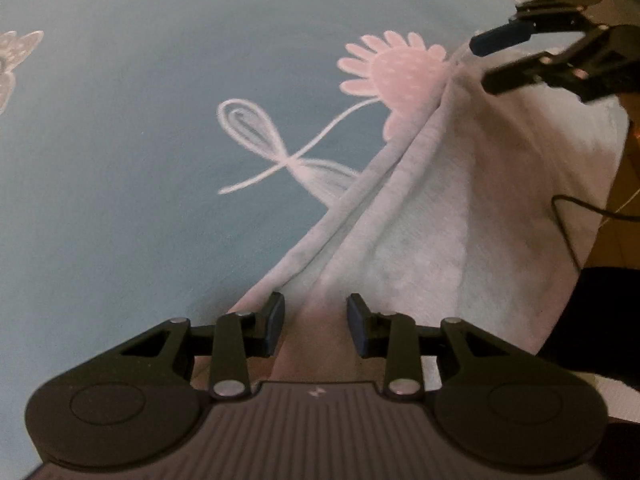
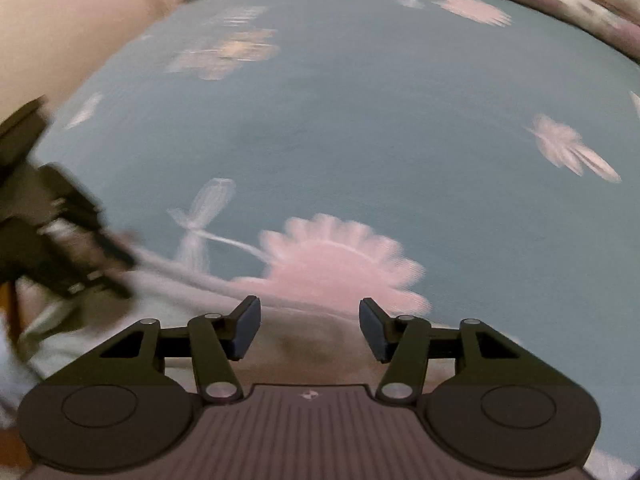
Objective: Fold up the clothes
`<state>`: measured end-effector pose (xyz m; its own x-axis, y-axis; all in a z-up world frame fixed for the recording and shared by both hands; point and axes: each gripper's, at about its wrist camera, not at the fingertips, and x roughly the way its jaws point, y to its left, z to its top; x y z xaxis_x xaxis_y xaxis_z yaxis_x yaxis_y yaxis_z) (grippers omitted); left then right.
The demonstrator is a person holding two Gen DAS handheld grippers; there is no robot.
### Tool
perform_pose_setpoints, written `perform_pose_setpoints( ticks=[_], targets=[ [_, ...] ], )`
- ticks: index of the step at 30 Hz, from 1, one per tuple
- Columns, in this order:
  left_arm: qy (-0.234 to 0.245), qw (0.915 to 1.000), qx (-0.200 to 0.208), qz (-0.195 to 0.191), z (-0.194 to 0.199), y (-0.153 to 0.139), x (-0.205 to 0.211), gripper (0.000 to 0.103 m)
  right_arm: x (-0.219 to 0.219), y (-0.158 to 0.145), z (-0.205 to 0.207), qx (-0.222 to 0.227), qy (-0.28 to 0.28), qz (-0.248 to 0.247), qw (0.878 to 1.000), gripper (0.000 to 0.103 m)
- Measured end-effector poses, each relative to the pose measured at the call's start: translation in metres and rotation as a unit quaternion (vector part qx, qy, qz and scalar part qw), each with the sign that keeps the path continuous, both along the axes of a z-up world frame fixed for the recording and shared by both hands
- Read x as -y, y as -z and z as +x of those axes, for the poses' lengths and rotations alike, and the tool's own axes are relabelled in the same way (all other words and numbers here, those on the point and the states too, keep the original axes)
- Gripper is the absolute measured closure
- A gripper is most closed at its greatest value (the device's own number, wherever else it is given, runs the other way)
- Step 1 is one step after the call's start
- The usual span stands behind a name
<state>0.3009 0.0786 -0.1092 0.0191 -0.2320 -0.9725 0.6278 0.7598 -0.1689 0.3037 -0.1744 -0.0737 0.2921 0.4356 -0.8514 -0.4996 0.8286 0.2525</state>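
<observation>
Both claws stand open over the pale cloth (image 1: pixel 420 208) on the blue bedsheet (image 1: pixel 120 160): left claw (image 1: pixel 316 326) straddling a fold, right claw (image 2: pixel 310 330) holding nothing.

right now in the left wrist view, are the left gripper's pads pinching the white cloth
No, the left gripper stands open over the white cloth, with a clear gap at each pad.
</observation>
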Motion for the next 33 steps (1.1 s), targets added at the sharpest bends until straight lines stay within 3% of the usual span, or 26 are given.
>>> perform_pose_setpoints(
  ticks=[2, 5, 11, 15, 19, 23, 24, 28, 33],
  targets=[
    [-0.012, 0.9994, 0.012, 0.03, -0.006, 0.001, -0.004, 0.068, -0.022, -0.002, 0.0, 0.004, -0.054, 0.015, 0.998, 0.043],
    [-0.039, 0.9982, 0.015, 0.043, -0.015, 0.003, -0.013, 0.065, -0.063, 0.002, -0.002, 0.019, -0.138, 0.005, 0.99, 0.043],
    [-0.045, 0.9972, 0.033, 0.05, -0.03, 0.004, -0.021, 0.063, -0.124, 0.022, -0.001, -0.012, -0.274, 0.03, 0.961, 0.055],
    [-0.042, 0.9968, 0.048, 0.049, -0.04, 0.006, -0.021, 0.062, -0.145, 0.033, 0.013, -0.047, -0.291, 0.044, 0.954, 0.058],
    [-0.039, 0.9962, 0.061, 0.046, -0.045, 0.007, -0.02, 0.061, -0.16, 0.049, 0.023, -0.089, -0.305, 0.026, 0.948, 0.058],
    [-0.018, 0.9961, 0.075, 0.042, -0.05, 0.003, -0.013, 0.061, -0.164, 0.052, 0.022, -0.098, -0.309, 0.011, 0.946, 0.076],
    [-0.013, 0.9964, 0.075, 0.035, -0.05, 0.001, -0.011, 0.06, -0.162, 0.051, 0.02, -0.093, -0.31, 0.013, 0.946, 0.083],
    [0.0, 0.9978, 0.066, 0.004, -0.045, -0.002, -0.006, 0.055, -0.157, 0.047, 0.008, -0.057, -0.329, 0.005, 0.942, 0.086],
    [0.037, 0.9983, 0.044, -0.006, -0.039, 0.005, 0.001, 0.055, -0.158, 0.037, -0.027, 0.028, -0.387, -0.028, 0.921, 0.086]
  ],
)
